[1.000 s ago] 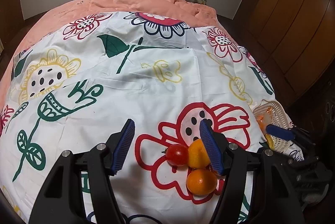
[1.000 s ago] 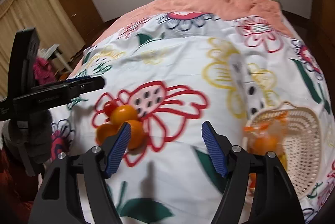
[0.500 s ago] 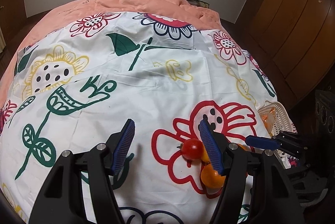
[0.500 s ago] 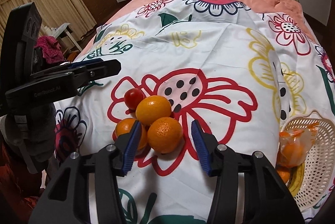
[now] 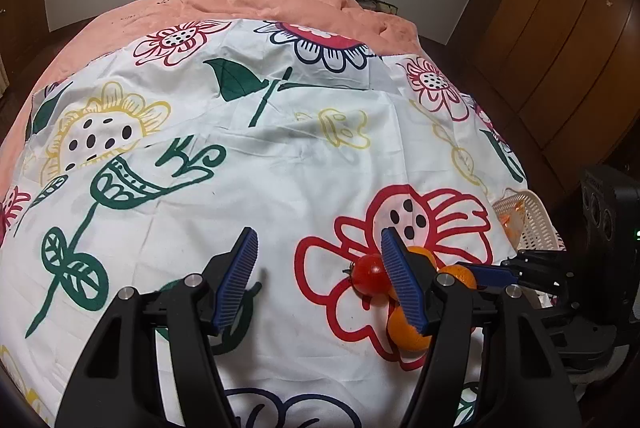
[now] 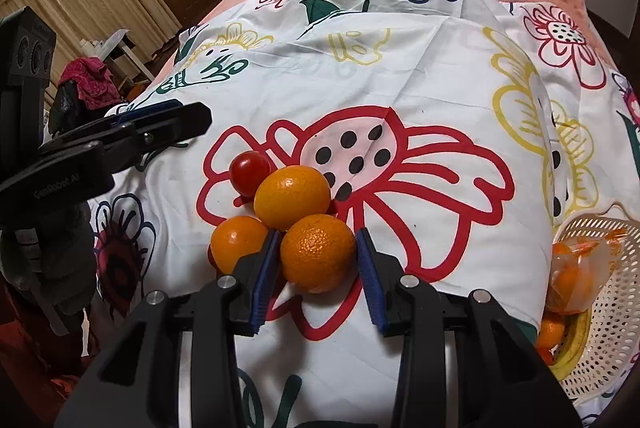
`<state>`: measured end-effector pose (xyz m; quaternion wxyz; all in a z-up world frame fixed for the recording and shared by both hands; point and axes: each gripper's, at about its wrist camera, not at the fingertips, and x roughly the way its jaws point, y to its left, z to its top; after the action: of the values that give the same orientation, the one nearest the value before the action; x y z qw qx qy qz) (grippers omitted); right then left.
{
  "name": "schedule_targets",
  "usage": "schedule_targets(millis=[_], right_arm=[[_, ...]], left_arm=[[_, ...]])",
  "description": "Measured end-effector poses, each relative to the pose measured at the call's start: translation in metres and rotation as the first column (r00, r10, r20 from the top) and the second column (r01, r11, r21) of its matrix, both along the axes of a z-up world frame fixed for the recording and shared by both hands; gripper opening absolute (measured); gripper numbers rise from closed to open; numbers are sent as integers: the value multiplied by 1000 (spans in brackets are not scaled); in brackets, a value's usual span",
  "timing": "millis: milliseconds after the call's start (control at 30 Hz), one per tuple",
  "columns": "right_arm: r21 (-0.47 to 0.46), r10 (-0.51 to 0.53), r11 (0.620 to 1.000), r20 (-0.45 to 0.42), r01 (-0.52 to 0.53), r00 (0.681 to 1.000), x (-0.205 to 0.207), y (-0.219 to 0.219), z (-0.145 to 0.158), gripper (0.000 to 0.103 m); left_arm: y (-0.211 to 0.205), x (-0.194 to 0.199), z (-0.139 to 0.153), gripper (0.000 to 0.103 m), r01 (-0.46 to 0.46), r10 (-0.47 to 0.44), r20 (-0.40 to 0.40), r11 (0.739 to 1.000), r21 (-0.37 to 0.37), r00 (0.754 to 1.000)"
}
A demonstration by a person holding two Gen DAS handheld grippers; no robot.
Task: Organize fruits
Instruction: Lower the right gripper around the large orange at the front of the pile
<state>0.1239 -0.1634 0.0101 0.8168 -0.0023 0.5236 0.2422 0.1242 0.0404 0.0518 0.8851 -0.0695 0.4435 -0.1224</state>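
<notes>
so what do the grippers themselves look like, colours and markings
Both the left gripper and right gripper are matte black plastic with angular forked arms, silver screw heads at the joints, and blue ribbed pads on the fingers. The left one's side carries small pale lettering. No cables or sleeves are visible.

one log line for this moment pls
right gripper: closing around nearest orange | left gripper: open, idle | basket: part filled
</notes>
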Motion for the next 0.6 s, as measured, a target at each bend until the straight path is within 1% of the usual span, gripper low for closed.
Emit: schedule_targets(millis=[100,400,533,600], right_arm=[[-3,-8,1000,20,8,1000,-3,-1,3,39],[34,-65,997,54,63,996,-8,-19,14,39],[47,-75,996,58,72,996,-10,-23,16,39],[52,-77,996,57,74,995,-11,-25,15,39]], left_arm=[[-2,-1,-2,66,7,-6,-5,1000,4,1000],[-9,-2,-12,66,27,-27,-35,1000,10,999],[-17,-4,-15,65,55,-54,-41,998,17,998],[-25,-6,-18,63,77,-75,-48,997,26,996]])
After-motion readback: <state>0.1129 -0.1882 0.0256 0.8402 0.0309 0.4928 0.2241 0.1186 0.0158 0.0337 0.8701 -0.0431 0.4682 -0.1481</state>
